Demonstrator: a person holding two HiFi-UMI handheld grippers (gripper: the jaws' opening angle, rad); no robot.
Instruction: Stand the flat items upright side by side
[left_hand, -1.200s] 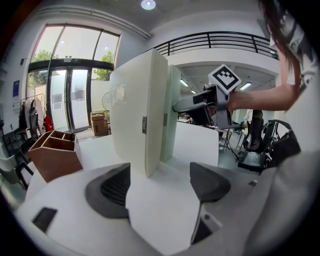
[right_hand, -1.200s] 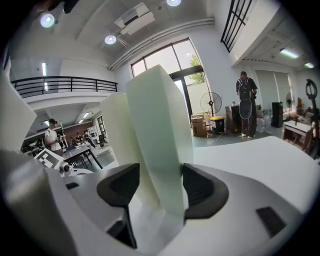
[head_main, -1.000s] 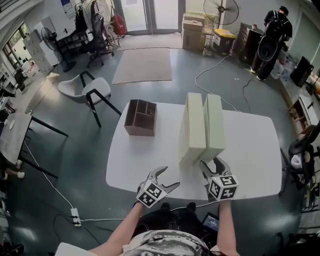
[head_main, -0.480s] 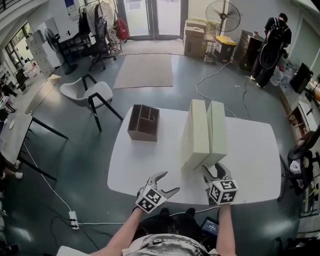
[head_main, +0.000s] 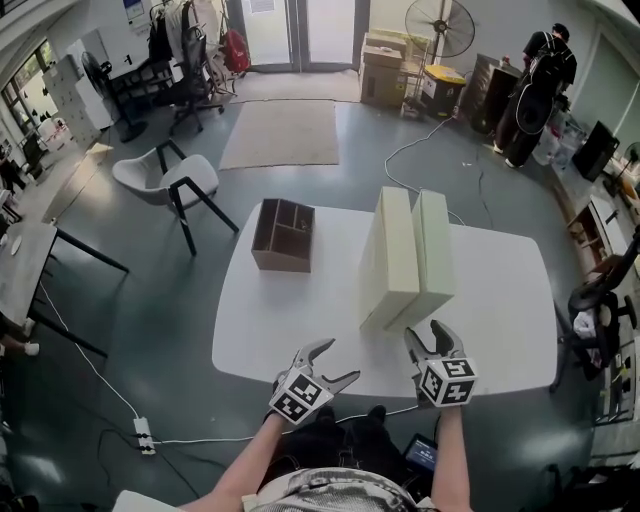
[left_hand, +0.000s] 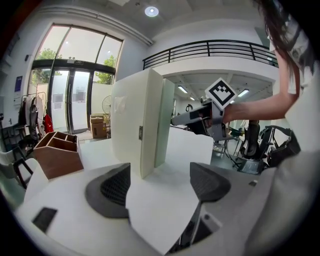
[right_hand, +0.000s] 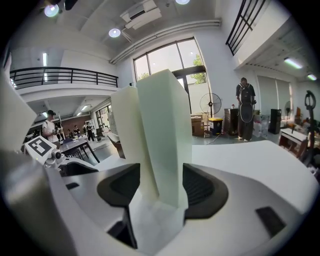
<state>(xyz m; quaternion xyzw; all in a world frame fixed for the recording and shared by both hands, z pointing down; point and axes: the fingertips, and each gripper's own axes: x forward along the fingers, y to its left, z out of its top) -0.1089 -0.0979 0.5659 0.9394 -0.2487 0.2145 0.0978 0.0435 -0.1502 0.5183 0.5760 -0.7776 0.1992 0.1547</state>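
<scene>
Two pale flat boxes stand upright side by side on the white table (head_main: 500, 300): the left box (head_main: 388, 255) (left_hand: 135, 125) (right_hand: 127, 130) and the right box (head_main: 432, 250) (left_hand: 168, 117) (right_hand: 165, 135). My right gripper (head_main: 427, 335) (right_hand: 160, 187) is at the right box's near end. That end stands between its jaws, and a gap shows beside the left pad, so it is open. Near the table's front edge, my left gripper (head_main: 335, 360) (left_hand: 162, 185) is open and holds nothing, apart from both boxes.
A brown wooden organizer (head_main: 283, 235) (left_hand: 57, 150) with compartments sits at the table's far left. A white chair (head_main: 165, 180) stands on the floor to the left. A person (head_main: 535, 80) stands far off at the back right.
</scene>
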